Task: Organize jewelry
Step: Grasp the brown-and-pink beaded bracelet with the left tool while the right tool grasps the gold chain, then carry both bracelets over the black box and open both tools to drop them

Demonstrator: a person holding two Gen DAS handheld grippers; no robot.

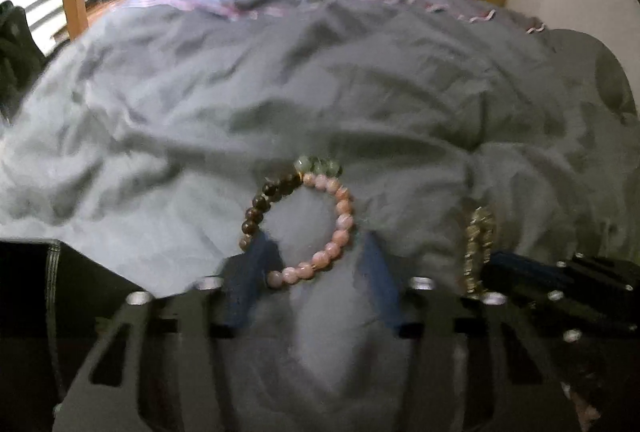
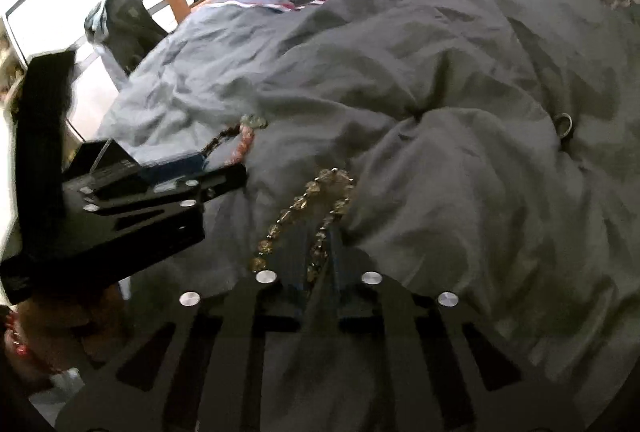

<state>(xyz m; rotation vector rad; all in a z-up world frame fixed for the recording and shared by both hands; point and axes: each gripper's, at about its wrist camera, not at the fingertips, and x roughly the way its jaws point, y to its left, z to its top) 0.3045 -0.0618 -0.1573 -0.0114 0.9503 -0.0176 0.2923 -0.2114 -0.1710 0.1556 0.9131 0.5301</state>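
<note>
A rumpled grey duvet (image 1: 240, 92) covers the bed. The left tool (image 1: 316, 264), fingers apart, straddles a round bead bracelet (image 1: 340, 220) lying flat. The right tool (image 2: 320, 264) is clamped on a crystal bracelet (image 2: 304, 208), stretched lengthwise away from it.
</note>
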